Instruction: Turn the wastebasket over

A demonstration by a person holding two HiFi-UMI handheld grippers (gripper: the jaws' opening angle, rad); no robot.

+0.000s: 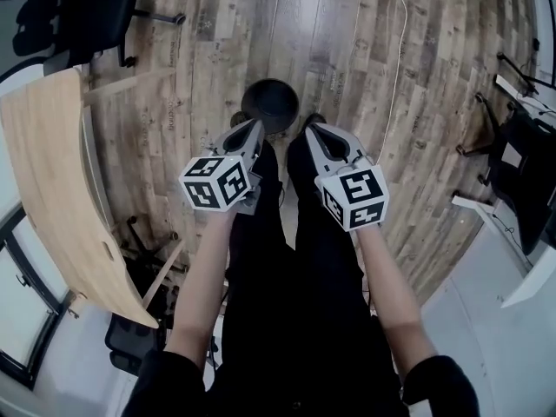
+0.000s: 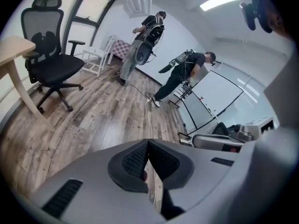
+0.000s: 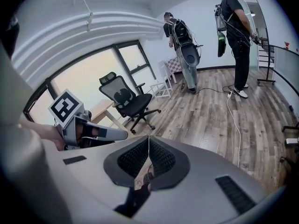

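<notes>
A dark round wastebasket stands on the wooden floor just ahead of the person's feet, seen from above. My left gripper hangs over its near left rim and my right gripper over its near right rim, both above it and apart from it. In the left gripper view the left gripper has its jaws pressed together with nothing between them. The right gripper is shut and empty in the same way. The wastebasket shows in neither gripper view. The left gripper with its marker cube appears in the right gripper view.
A light wooden table runs along the left, with a black office chair behind it. A white cable lies across the floor. Dark equipment stands at the right. Two persons stand farther off in the room.
</notes>
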